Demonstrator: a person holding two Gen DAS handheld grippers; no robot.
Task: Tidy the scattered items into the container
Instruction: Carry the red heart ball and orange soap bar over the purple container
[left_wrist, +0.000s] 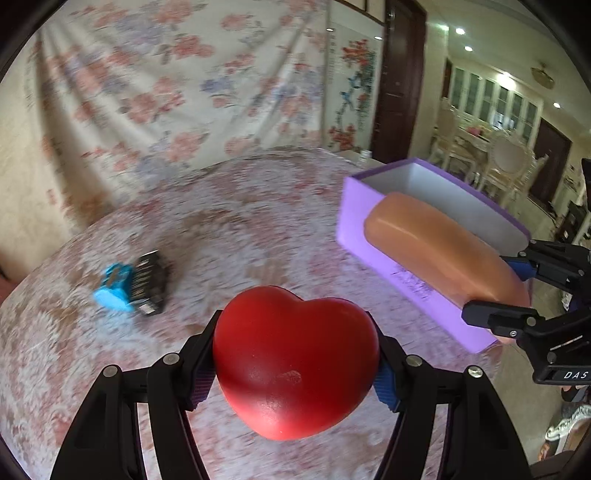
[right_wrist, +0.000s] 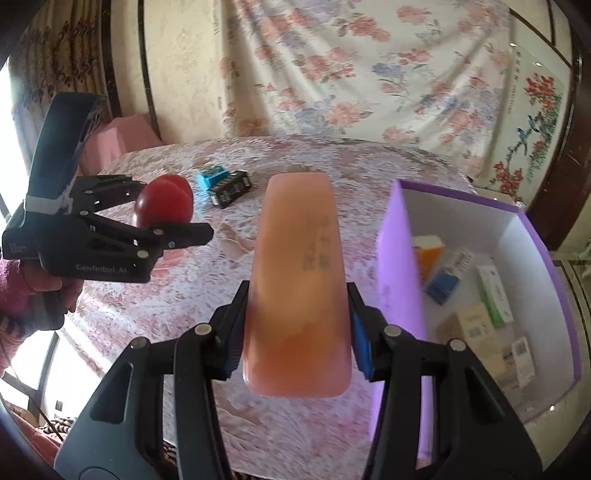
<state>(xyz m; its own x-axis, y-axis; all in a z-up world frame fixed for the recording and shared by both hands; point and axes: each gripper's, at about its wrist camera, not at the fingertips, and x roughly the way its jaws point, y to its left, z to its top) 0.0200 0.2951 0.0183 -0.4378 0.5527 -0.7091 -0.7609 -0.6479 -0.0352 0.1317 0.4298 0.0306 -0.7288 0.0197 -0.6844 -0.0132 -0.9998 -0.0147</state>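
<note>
Floral cloth covers the bench (left_wrist: 229, 229) and hangs behind it, where we hold one item in each gripper.

Our left gripper (left_wrist: 295, 373) has its jaws pinching a red heart (left_wrist: 295, 362) above the bench, and our right gripper (right_wrist: 295, 332) has its jaws pinching a long orange block (right_wrist: 299, 280), raised just left of the purple box (right_wrist: 399, 280). From the left wrist view the block overlaps the box's near wall. Inside the box lie several small cartons (right_wrist: 480, 295). Farther out on the cloth, a blue packet (left_wrist: 114, 288) and a black packet (left_wrist: 151, 284) sit touching each other, well apart from the box.
</note>
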